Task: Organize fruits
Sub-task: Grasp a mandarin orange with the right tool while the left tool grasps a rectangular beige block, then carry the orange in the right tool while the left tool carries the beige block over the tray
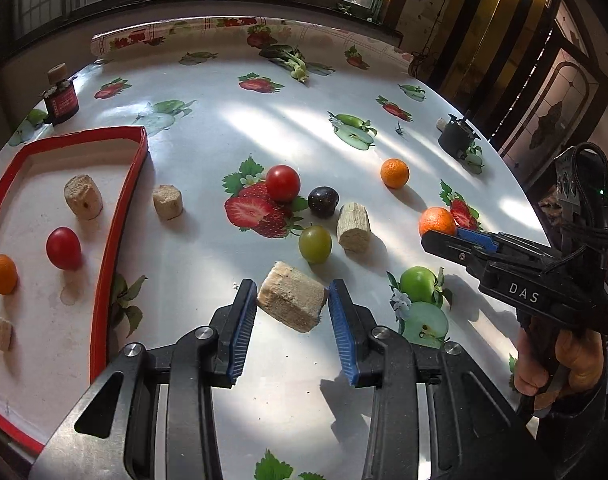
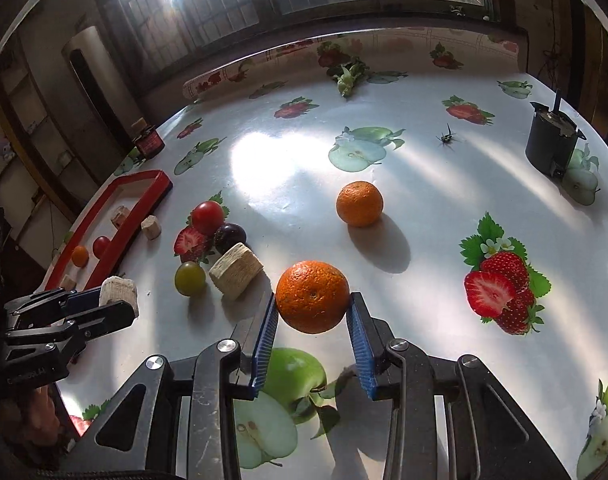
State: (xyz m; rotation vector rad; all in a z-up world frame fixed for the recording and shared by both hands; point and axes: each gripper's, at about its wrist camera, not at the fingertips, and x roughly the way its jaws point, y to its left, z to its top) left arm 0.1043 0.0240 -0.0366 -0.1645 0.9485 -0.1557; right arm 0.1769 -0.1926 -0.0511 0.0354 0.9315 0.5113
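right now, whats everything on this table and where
tray: one, red rim, left edge
oranges: four; one in right gripper, one on table, one in tray, one far side
tomatoes: two, red; tray, table
grapes: dark, green, table centre
beige blocks: five; one in left gripper, two on table, two in tray
jar: red, far left
black container: far right
left gripper: shut on block
right gripper: shut on orange

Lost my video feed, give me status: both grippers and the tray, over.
Left gripper shut on beige chunk. Right gripper shut on orange, both lifted. Red tray left of them, partly filled. Path looks clear.
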